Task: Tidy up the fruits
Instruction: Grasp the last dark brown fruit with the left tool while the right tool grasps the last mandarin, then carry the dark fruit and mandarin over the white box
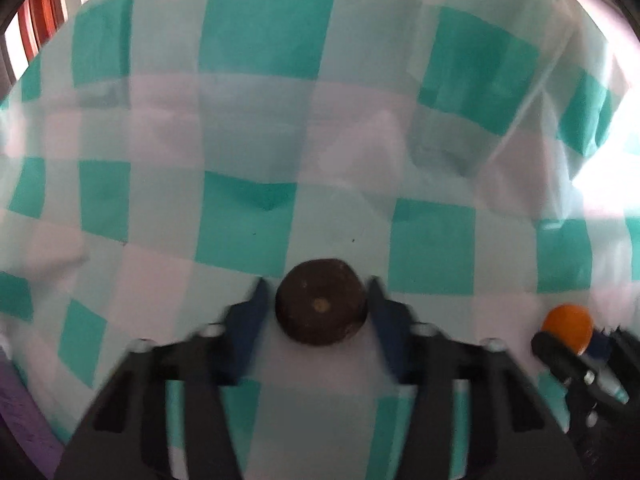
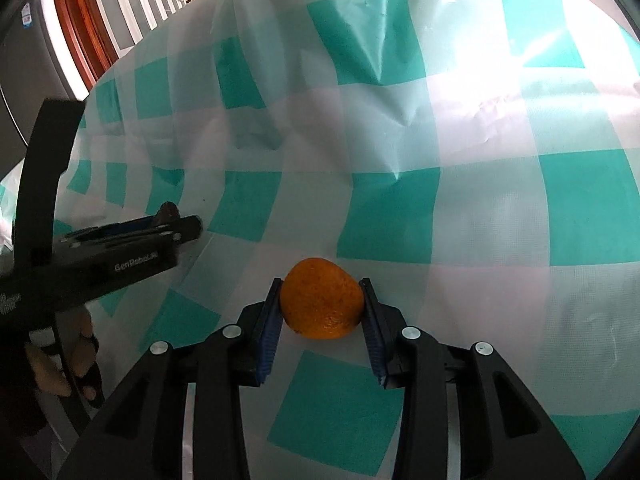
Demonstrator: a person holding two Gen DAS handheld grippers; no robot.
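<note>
The round fruit [image 1: 321,305] sits on the tablecloth [image 1: 256,120] between the two fingers of the left gripper [image 1: 318,300]. The orange [image 2: 322,299] sits on the same cloth between the fingers of the right gripper [image 2: 320,300]. From the left gripper the orange is at about 3 o'clock, and from the right gripper the left gripper is at about 9 o'clock.

Motion blur smears your left tool [image 1: 320,292] in its own view, so contact with the dark round fruit [image 1: 321,306] cannot be judged. From the right wrist, that fruit [image 2: 168,213] hides mostly behind the tool's fingers. Your hand [image 2: 60,364] is cut off by the frame edge.
</note>
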